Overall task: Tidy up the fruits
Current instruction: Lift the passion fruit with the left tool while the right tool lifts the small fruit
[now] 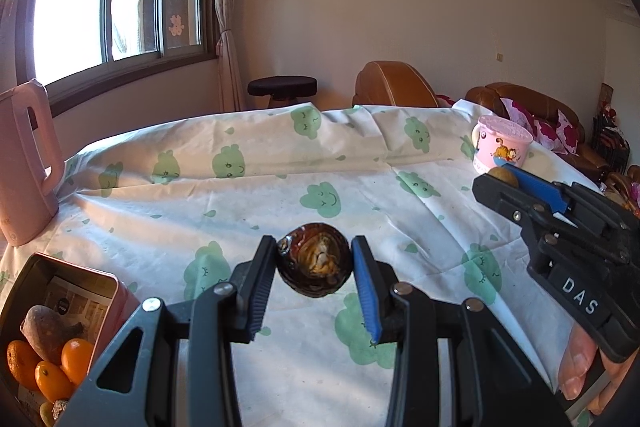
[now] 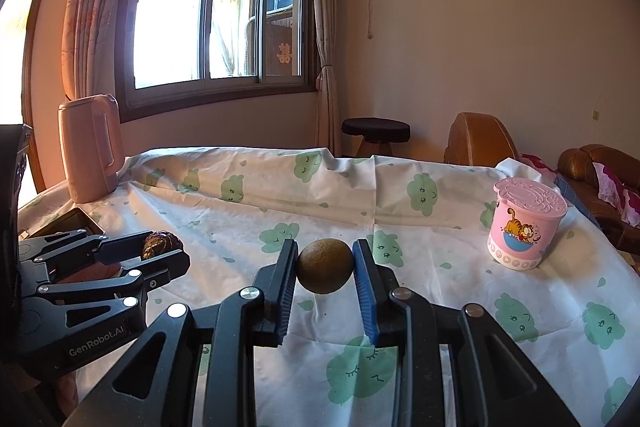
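Observation:
My left gripper point(image 1: 314, 259) is shut on a dark brown, wrinkled round fruit point(image 1: 314, 257) and holds it above the tablecloth; it also shows in the right wrist view point(image 2: 160, 247) at the left. My right gripper point(image 2: 325, 265) is shut on a round olive-brown fruit point(image 2: 325, 265), held above the cloth; in the left wrist view this gripper point(image 1: 504, 179) is at the right with that fruit point(image 1: 505, 175) between its fingers. A pink metal tin point(image 1: 116, 291) at the lower left holds several oranges point(image 1: 76, 359) and a brown sweet potato-like piece point(image 1: 48, 331).
A table under a white cloth with green cloud prints point(image 2: 360, 211). A pink kettle point(image 2: 90, 147) stands at the far left. A pink lidded cup with a cartoon cat point(image 2: 524, 223) stands at the right. A stool point(image 2: 376, 131) and brown sofa point(image 2: 592, 167) lie beyond.

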Demonstrator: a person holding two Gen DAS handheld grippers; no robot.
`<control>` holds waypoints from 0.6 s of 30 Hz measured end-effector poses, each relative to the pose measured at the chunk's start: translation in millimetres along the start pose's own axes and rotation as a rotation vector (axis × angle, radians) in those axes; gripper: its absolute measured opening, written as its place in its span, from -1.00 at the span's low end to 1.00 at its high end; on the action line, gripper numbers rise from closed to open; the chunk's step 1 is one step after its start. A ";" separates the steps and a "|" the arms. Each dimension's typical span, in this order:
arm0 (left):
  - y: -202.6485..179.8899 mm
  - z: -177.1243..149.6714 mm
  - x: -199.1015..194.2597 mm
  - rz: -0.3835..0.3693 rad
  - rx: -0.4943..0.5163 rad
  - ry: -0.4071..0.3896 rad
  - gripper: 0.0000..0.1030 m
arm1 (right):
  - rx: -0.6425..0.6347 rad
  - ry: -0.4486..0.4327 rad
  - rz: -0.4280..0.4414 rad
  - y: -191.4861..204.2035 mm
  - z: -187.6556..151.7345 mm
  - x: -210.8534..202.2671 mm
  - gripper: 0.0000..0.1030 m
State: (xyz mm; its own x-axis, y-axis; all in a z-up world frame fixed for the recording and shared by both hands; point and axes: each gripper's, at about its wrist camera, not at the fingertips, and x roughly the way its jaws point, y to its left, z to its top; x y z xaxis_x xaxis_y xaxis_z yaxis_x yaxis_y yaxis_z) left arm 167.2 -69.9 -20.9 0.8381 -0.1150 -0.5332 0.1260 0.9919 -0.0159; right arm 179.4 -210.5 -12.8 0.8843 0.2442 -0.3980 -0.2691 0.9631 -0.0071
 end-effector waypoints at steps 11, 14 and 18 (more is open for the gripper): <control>-2.3 -0.5 -7.3 0.015 0.012 -0.035 -0.22 | -0.009 -0.027 -0.006 3.1 -1.5 -7.0 -0.42; -2.4 -0.7 -8.6 0.017 0.011 -0.043 -0.22 | -0.011 -0.031 -0.008 3.5 -1.5 -8.2 -0.42; -1.6 -1.2 -11.8 0.020 0.008 -0.057 -0.22 | -0.015 -0.039 -0.010 4.7 -1.9 -10.9 -0.42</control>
State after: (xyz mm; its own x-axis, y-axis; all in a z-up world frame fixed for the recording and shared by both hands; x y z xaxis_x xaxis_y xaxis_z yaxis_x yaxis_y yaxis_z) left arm 156.5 -70.1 -15.6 0.8693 -0.0984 -0.4844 0.1130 0.9936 0.0010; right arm 167.8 -208.8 -10.3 0.9011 0.2395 -0.3614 -0.2659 0.9637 -0.0243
